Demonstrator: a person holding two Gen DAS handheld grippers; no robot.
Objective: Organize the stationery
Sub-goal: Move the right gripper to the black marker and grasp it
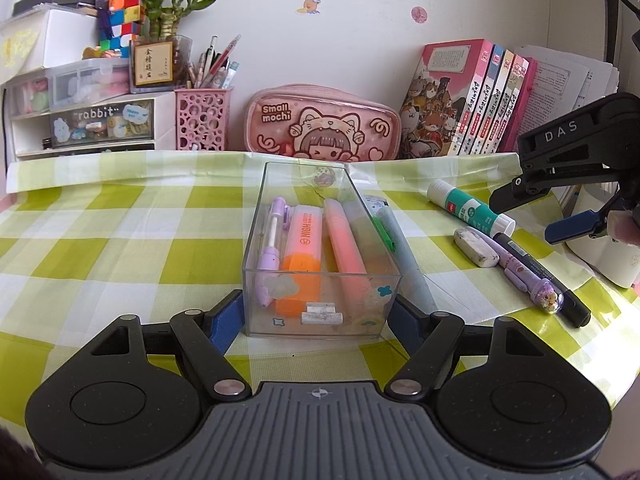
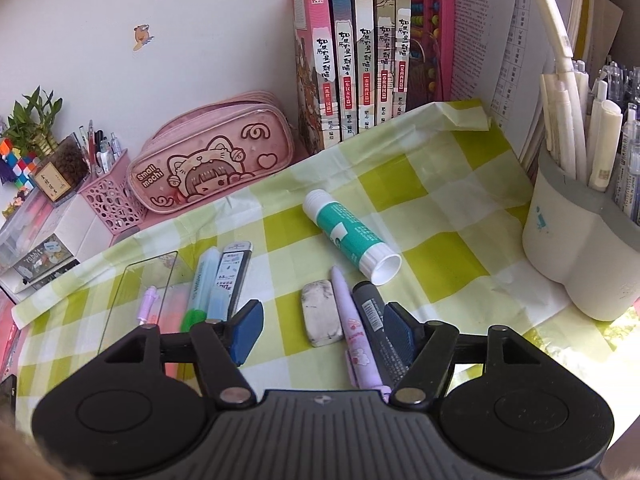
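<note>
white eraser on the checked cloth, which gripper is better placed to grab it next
Right. The right gripper hangs open directly over the smudged white eraser, while the left gripper straddles the clear plastic box.

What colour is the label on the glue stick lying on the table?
The white glue stick has a teal-green label with white print; the right wrist view shows it best.

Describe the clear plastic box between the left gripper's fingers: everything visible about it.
The clear box is a rectangular, open-topped tray of transparent plastic with small stickers on its walls. It sits upright on the checked cloth, lengthwise away from the camera, and holds a purple pen, an orange highlighter and a pink highlighter. The left gripper flanks its near end; contact is unclear.
</note>
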